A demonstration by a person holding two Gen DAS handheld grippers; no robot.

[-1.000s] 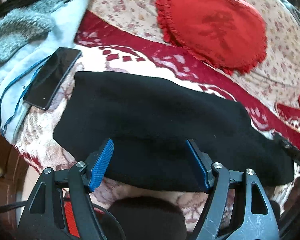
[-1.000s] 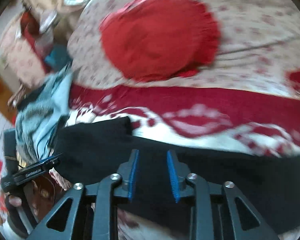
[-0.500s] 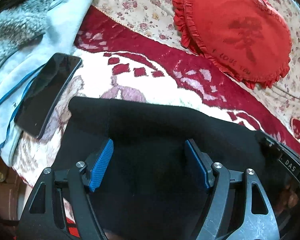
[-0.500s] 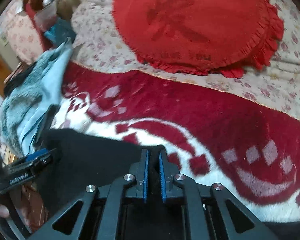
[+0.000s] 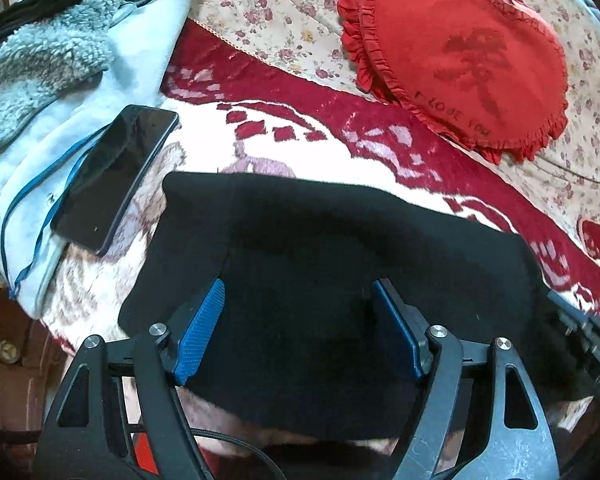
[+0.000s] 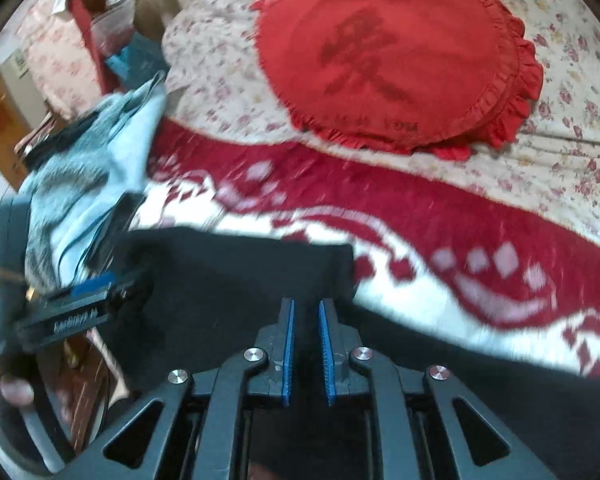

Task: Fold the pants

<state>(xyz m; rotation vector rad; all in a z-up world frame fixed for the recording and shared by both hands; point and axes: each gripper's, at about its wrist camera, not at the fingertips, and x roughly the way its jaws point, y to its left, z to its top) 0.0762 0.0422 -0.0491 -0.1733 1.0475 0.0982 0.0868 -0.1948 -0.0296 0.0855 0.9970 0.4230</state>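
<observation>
The black pants (image 5: 320,240) lie folded on a red and white blanket (image 5: 292,112) on the bed. My left gripper (image 5: 298,300) is open, its blue pads wide apart just above the pants' near part. In the right wrist view the pants (image 6: 228,268) lie below my right gripper (image 6: 306,308). Its blue pads stand a narrow gap apart with dark cloth behind them; I cannot tell if any is pinched. The left gripper (image 6: 80,304) shows at the left of that view.
A black phone (image 5: 116,176) lies on a pale blue fleece garment (image 5: 60,92) left of the pants. A red heart-shaped cushion (image 5: 460,56) lies on the floral sheet behind. The bed's wooden edge (image 5: 4,360) is at lower left.
The right gripper's pads have parted slightly from their tighter close, and it has pulled back over the pants. The left gripper stayed open and shifted a little over the cloth.
</observation>
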